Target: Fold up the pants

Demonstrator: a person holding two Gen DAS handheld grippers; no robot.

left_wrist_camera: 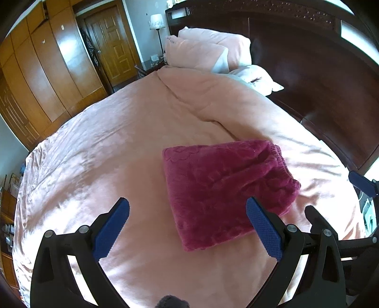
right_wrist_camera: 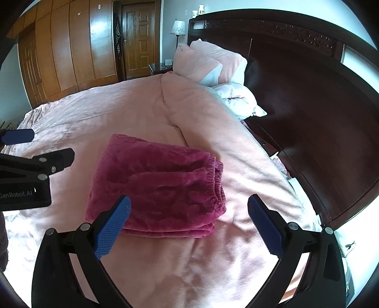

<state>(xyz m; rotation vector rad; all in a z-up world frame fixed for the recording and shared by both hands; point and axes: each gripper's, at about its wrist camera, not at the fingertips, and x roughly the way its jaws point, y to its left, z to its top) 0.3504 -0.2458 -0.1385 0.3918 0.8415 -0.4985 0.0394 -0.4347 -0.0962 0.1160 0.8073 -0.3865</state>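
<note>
The magenta fleece pants point(left_wrist_camera: 225, 189) lie folded into a compact rectangle on the pink bedspread point(left_wrist_camera: 106, 147), elastic waistband at the right end. In the right wrist view the pants point(right_wrist_camera: 156, 184) show as a stacked bundle. My left gripper point(left_wrist_camera: 188, 208) is open and empty, held above the bed just in front of the pants' near left corner. My right gripper point(right_wrist_camera: 189, 208) is open and empty, held above the bundle's near right edge. The left gripper also shows in the right wrist view point(right_wrist_camera: 35, 151) at the far left, and the right gripper shows at the right edge of the left wrist view point(left_wrist_camera: 338, 199).
Pink pillows point(left_wrist_camera: 208, 52) and a folded-back duvet point(left_wrist_camera: 213, 104) lie at the head of the bed. A dark wooden headboard point(left_wrist_camera: 308, 71) runs along the right. Wooden wardrobes point(left_wrist_camera: 47, 71), a door point(left_wrist_camera: 111, 42) and a lamp point(left_wrist_camera: 156, 21) stand beyond the bed.
</note>
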